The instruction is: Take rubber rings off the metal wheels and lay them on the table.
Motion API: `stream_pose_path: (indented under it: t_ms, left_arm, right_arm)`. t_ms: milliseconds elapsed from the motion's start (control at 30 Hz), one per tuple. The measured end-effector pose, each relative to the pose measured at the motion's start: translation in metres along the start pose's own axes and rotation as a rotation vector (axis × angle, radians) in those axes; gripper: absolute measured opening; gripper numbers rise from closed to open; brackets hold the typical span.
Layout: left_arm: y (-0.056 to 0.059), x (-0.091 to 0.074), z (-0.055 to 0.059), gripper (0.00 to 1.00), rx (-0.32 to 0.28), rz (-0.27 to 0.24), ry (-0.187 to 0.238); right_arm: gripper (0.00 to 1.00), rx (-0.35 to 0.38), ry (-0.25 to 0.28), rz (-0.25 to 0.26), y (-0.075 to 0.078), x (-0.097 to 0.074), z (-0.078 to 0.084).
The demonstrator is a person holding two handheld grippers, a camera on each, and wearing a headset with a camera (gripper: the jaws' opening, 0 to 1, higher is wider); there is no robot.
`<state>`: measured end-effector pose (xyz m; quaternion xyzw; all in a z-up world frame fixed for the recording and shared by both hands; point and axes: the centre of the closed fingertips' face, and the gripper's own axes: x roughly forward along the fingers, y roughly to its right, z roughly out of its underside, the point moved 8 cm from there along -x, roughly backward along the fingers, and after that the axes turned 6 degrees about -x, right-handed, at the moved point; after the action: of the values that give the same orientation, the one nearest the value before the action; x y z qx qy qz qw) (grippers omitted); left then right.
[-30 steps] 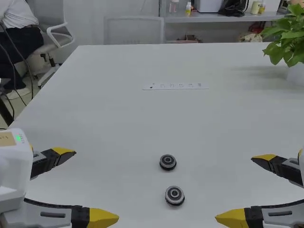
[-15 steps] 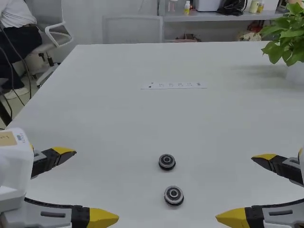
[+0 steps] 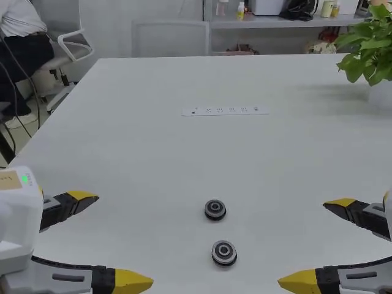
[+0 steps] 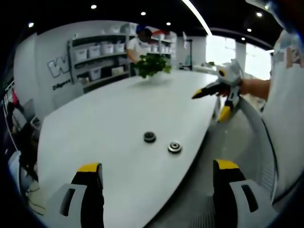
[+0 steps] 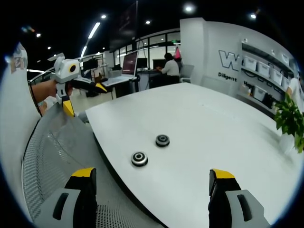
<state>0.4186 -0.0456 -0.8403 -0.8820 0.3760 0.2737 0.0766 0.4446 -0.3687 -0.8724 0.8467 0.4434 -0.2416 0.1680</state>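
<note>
Two small metal wheels with black rubber rings lie flat on the white table (image 3: 184, 153). The far wheel (image 3: 215, 209) (image 4: 149, 137) (image 5: 162, 140) sits just beyond the near wheel (image 3: 224, 252) (image 4: 174, 147) (image 5: 139, 158). My left gripper (image 3: 107, 242) (image 4: 156, 173) is open at the table's near left edge, well left of the wheels, with nothing between its yellow-tipped jaws. My right gripper (image 3: 318, 242) (image 5: 151, 178) is open at the near right edge, equally apart from them and holding nothing.
A white power strip (image 3: 225, 111) lies mid-table. A potted green plant (image 3: 369, 49) stands at the far right corner. Chairs (image 3: 170, 38) and a seated person (image 3: 24, 37) are beyond the far left side. Shelves line the back wall.
</note>
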Motion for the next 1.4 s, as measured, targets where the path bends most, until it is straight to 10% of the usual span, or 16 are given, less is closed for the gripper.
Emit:
stream_pose_path:
  t_ms: [1400]
  left_arm:
    - [-0.008, 0.009, -0.003, 0.96, 0.012, 0.003, -0.003]
  right_arm:
    - [0.95, -0.05, 0.005, -0.021, 0.007, 0.014, -0.01]
